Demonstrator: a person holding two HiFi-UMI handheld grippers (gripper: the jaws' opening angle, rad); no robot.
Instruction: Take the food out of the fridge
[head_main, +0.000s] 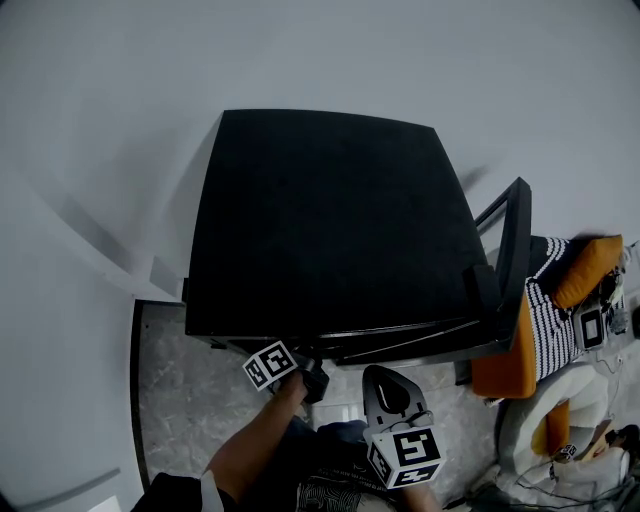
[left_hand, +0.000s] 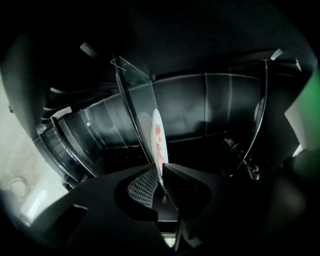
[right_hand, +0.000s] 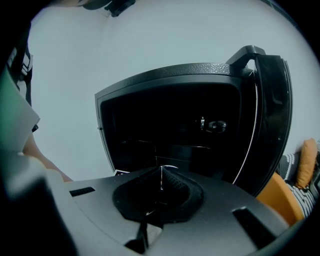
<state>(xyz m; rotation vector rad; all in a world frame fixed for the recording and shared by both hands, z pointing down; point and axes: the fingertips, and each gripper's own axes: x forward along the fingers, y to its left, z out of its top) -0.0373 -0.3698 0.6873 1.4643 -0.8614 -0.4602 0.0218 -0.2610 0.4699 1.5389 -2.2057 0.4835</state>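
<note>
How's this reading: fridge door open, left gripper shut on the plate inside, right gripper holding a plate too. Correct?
One slip: the right gripper holds nothing; the right gripper view shows its jaws together and empty. The fridge door is open and the left gripper is shut on the plate inside, as you said.
</note>
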